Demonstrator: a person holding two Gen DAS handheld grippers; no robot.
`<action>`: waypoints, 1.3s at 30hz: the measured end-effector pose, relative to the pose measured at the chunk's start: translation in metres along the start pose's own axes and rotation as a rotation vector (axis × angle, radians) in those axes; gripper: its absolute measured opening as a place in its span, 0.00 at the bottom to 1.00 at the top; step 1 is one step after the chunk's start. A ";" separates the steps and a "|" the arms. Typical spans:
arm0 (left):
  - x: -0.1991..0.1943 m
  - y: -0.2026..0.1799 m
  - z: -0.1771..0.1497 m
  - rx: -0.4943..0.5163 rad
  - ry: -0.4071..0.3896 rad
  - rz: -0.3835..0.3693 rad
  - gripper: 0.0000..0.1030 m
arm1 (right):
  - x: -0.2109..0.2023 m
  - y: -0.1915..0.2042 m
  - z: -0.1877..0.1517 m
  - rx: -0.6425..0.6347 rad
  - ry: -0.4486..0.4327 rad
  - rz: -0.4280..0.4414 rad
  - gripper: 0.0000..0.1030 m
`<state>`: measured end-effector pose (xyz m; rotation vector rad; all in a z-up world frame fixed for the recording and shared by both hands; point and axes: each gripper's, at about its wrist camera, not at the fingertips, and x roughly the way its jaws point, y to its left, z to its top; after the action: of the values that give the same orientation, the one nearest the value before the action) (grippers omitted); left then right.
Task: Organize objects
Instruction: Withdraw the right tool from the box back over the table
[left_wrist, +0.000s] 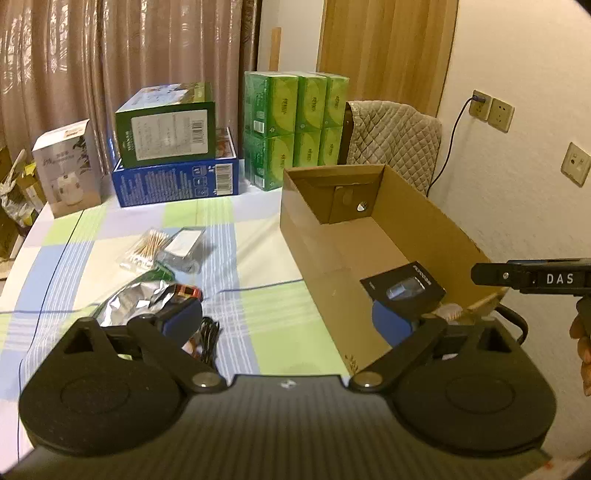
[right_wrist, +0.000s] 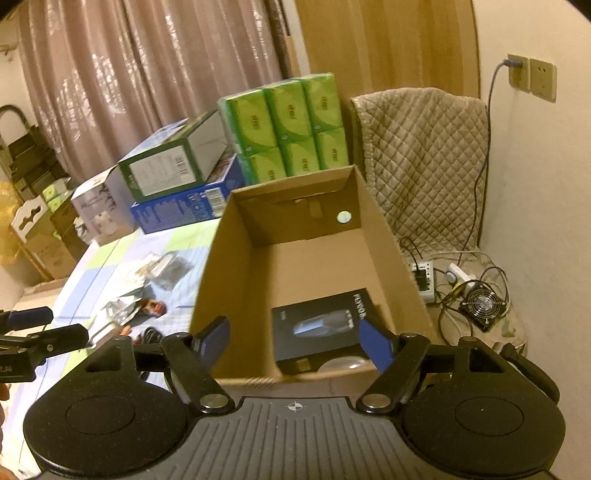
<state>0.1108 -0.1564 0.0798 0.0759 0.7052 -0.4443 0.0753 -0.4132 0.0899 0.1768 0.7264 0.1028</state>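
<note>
Inside the carton (right_wrist: 384, 236), at its near end, lies a black box (right_wrist: 321, 328) printed with white letters that seem to read "FLYCO", though blur makes this uncertain; a grey device is pictured on its lid. The right gripper (right_wrist: 295, 341) hangs above it, jaws spread wide, pinching nothing. The left gripper (left_wrist: 288, 321) is likewise released and empty, over the worktop (left_wrist: 258, 236) beside the carton. "DAS" shows on the right gripper's arm in the left view. The worktop wears a checked cloth in green, blue and white. On it lie a cotton-swab pack (left_wrist: 146, 248), a grey pouch (left_wrist: 184, 248), a foil bag (left_wrist: 133, 302) and a black cable (left_wrist: 208, 338), partly hidden by the gripper. Behind stand green packs (left_wrist: 295, 129), a green box (left_wrist: 166, 129) on a blue box (left_wrist: 177, 182), and a white box (left_wrist: 66, 166); their print is too small to read. Curtains (left_wrist: 110, 55) and wall sockets (left_wrist: 489, 110) close the room.
</note>
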 end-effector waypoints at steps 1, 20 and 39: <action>-0.004 0.002 -0.002 -0.002 0.000 0.006 0.94 | -0.003 0.005 -0.002 -0.005 0.001 0.004 0.72; -0.081 0.071 -0.055 -0.018 0.007 0.157 0.99 | -0.022 0.086 -0.035 -0.057 0.016 0.113 0.73; -0.087 0.128 -0.091 -0.117 0.059 0.236 0.99 | 0.009 0.151 -0.064 -0.210 0.087 0.218 0.73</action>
<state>0.0505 0.0114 0.0561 0.0612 0.7689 -0.1747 0.0346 -0.2555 0.0670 0.0502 0.7759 0.3955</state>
